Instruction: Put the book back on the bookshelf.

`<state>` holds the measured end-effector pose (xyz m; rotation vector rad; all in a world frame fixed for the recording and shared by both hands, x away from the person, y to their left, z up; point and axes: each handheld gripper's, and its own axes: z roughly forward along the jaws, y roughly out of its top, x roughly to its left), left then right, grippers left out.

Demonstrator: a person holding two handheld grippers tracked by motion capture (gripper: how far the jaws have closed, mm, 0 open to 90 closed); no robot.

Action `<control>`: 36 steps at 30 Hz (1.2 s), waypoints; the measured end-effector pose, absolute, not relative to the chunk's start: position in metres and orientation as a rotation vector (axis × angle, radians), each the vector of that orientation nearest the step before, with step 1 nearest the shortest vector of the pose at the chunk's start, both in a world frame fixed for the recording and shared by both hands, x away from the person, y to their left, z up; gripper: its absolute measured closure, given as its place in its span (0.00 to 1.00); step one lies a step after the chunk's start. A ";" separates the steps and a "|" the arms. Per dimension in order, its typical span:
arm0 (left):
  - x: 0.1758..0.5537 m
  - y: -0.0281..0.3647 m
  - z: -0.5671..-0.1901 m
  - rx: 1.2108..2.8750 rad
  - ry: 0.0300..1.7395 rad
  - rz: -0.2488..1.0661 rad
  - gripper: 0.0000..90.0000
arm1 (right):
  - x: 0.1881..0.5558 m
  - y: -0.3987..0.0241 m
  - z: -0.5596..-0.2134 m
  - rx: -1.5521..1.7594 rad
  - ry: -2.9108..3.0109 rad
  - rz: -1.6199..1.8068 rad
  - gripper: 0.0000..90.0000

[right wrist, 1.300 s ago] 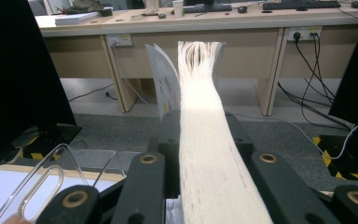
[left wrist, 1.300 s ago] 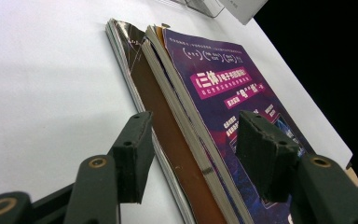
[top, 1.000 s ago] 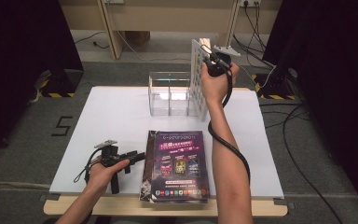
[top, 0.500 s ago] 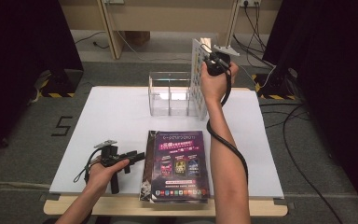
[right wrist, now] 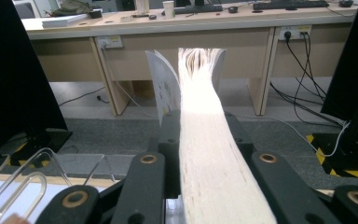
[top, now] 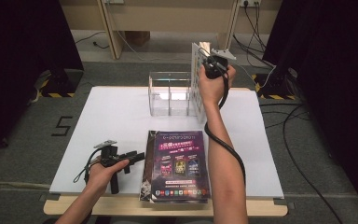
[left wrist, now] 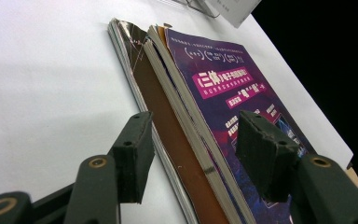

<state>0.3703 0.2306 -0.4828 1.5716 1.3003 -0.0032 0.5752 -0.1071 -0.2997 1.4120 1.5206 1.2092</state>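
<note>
In the high view the right gripper (top: 208, 59) is mostly hidden behind the hand that holds it, so the jaws are hard to make out there. The right gripper view shows them pressed on both sides of a thick book (right wrist: 205, 140), seen from its page edge, with the pages fanning open at the top. This book (top: 196, 79) stands upright above the right end of the clear plastic organizer (top: 170, 93), at 12 o'clock on the white table (top: 107, 116).

I count two magazines in the stack (top: 177, 163) at 6 o'clock; the left gripper view shows their edges (left wrist: 168, 116), which the high view does not separate. The left gripper (top: 135, 157) lies at 7 o'clock, its jaws wide around the stack edge, not pressing it.
</note>
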 end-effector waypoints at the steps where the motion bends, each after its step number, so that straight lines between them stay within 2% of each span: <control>1: 0.370 0.230 -0.483 1.572 1.301 -0.004 0.50 | 0.574 -0.107 -0.300 1.405 1.521 1.203 0.83; 15: 0.368 0.227 -0.484 1.583 1.293 -0.008 0.50 | 0.565 -0.110 -0.306 1.404 1.509 1.105 0.81; 36: 0.368 0.226 -0.483 1.581 1.290 -0.008 0.50 | 0.560 -0.122 -0.304 1.424 1.540 1.152 0.74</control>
